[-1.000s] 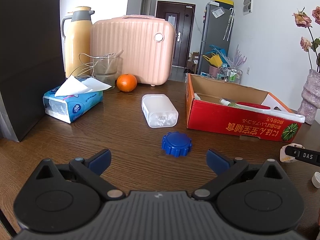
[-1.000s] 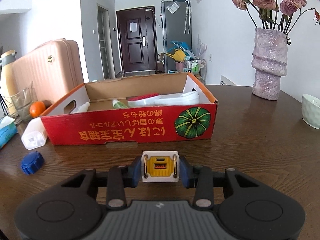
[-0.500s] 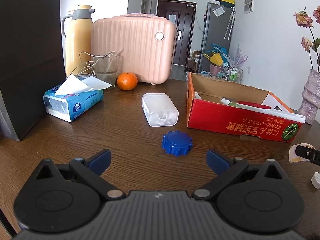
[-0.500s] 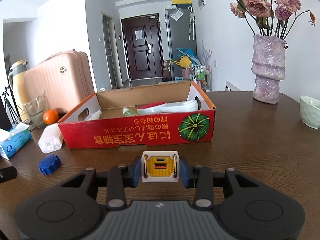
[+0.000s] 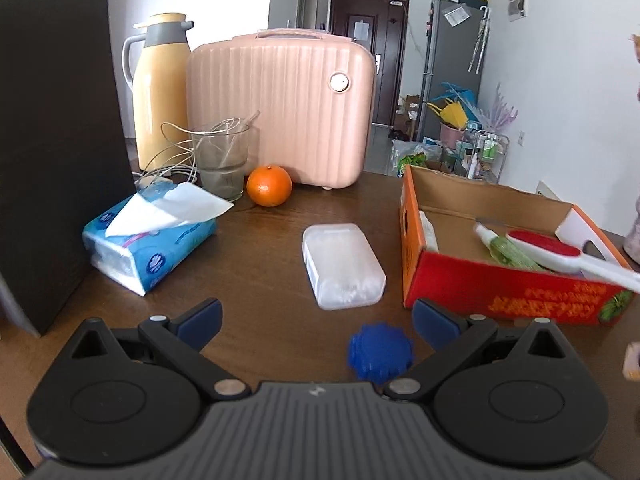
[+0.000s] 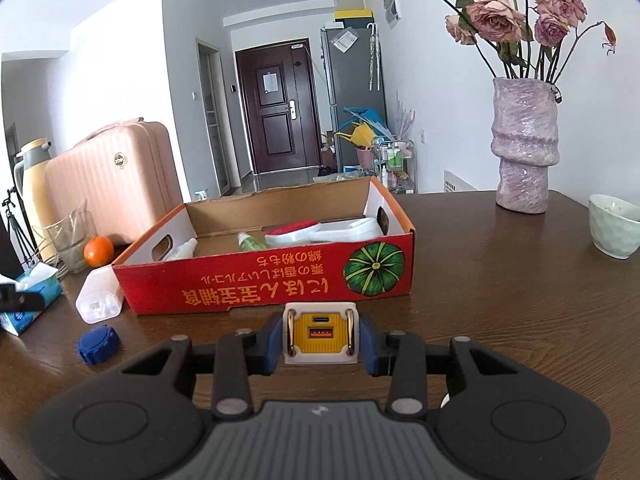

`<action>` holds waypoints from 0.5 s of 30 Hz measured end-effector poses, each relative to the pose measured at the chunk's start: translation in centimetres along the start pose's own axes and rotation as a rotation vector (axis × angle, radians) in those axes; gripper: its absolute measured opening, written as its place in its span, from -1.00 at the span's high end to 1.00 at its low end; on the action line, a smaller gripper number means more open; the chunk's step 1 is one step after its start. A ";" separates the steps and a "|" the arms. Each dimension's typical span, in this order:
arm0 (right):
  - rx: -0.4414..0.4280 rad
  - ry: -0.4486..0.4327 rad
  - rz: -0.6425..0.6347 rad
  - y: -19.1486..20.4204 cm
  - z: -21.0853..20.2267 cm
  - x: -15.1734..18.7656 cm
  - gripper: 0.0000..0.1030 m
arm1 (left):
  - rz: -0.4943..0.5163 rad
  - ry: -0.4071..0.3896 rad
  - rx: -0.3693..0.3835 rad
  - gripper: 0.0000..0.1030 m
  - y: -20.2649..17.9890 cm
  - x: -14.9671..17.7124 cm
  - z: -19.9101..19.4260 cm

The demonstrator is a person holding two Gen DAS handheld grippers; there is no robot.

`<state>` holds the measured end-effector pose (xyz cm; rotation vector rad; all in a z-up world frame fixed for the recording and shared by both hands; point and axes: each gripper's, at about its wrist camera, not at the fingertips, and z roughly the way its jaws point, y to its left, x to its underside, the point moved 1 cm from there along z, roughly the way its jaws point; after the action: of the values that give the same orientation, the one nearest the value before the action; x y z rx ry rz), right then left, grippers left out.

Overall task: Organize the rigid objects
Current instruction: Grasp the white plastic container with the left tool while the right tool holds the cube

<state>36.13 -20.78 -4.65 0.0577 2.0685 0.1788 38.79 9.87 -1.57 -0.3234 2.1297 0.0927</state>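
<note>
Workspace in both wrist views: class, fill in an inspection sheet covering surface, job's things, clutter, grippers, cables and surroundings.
Surface: dark wooden table.
Job's things: red cardboard box holding a brush and small bottles; translucent white case and blue cap lying on the table outside the box; yellow-faced charger.
Clutter: tissue pack, orange, glass, thermos, pink suitcase, vase, bowl.
Grippers: left gripper open, empty; right gripper shut on the charger.
Cables: thin white cable looped around the glass.
Surroundings: dark door, grey fridge.
</note>
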 end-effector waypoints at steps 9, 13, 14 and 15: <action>0.020 -0.004 0.010 -0.6 0.4 -0.1 0.26 | -0.051 0.028 -0.036 -1.00 -0.8 -2.1 5.5; 0.027 -0.007 0.011 -0.7 0.5 -0.2 0.26 | -0.077 0.038 -0.048 -1.00 -0.9 -2.6 7.4; 0.030 -0.009 0.012 -0.7 0.5 -0.2 0.26 | -0.084 0.041 -0.049 -1.00 -0.8 -2.7 7.8; 0.032 -0.010 0.012 -0.8 0.5 -0.2 0.26 | -0.092 0.045 -0.050 -1.00 -0.8 -2.9 8.4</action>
<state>36.73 -21.54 -4.85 0.0910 2.0613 0.1526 47.33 11.27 -3.73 -0.4565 2.1564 0.0855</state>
